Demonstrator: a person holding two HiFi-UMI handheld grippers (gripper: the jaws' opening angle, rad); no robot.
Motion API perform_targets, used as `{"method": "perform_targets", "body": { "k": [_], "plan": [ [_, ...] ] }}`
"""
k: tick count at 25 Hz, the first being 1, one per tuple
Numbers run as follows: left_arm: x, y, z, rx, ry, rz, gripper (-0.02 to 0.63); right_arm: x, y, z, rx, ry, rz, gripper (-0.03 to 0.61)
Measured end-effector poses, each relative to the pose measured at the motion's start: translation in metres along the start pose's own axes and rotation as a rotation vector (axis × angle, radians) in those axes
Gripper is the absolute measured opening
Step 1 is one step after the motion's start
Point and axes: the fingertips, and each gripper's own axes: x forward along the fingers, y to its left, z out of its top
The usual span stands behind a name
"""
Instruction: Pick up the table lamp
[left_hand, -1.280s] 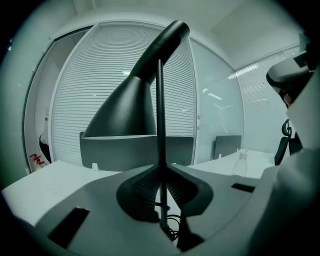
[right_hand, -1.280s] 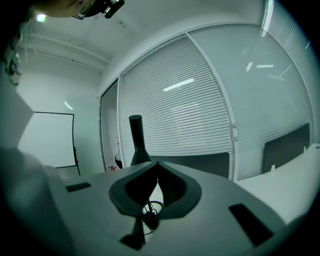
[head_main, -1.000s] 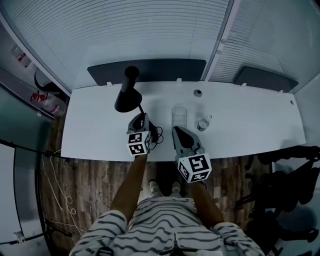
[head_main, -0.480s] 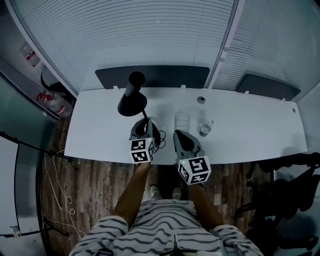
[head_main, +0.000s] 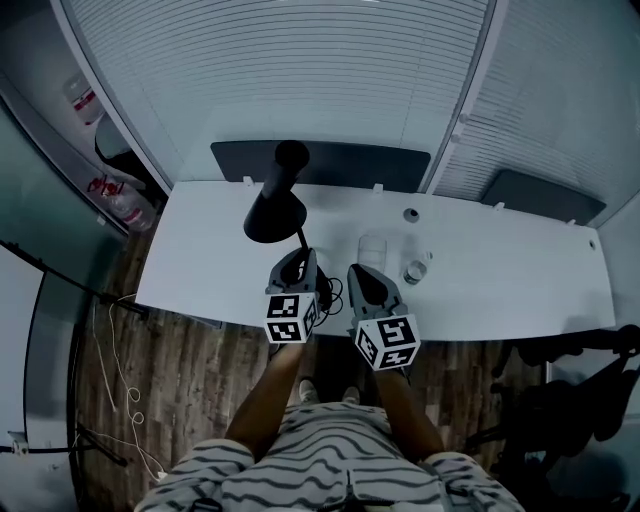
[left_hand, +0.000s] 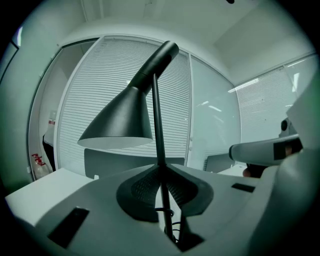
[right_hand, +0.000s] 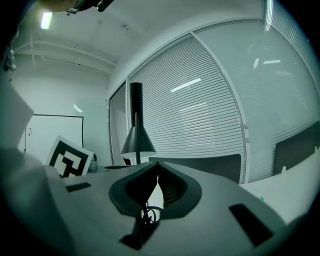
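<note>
Table lamp (head_main: 275, 212): upright, stem (left_hand: 157, 125) clamped.
Left gripper (head_main: 298, 254): grips stem, roughly level.
Right gripper (head_main: 362, 272): closed, empty, level alongside.

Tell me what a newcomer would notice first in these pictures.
The black lamp stands out most, its thin stem pinched in the left gripper over the near edge of the white desk. Just right of it, the right gripper is shut on nothing, with a tangle of cable between the two.

Table lamp (head_main: 275, 210) base behind left gripper (head_main: 298, 254)
</note>
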Motion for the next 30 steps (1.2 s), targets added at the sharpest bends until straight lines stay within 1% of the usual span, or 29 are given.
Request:
{"method": "perform_targets", "body": {
  "k": [6,10,16,30],
  "plan": [
    [-0.025,-0.011,0.007,0.002,-0.002,-0.005,0.04,-0.002,0.01,0.0,0.014,0.004,0.023,0.012],
    [-0.043,-0.019,0.019,0.011,-0.026,-0.015,0.04,-0.004,0.017,0.0,0.018,0.001,0.036,0.012],
    [-0.061,-0.031,0.036,0.028,-0.061,-0.036,0.041,-0.009,0.019,0.014,0.025,-0.028,0.031,0.012],
    [-0.102,-0.053,0.053,0.031,-0.115,-0.071,0.043,-0.026,0.036,0.016,0.017,-0.046,0.032,0.012]
  ]
}}
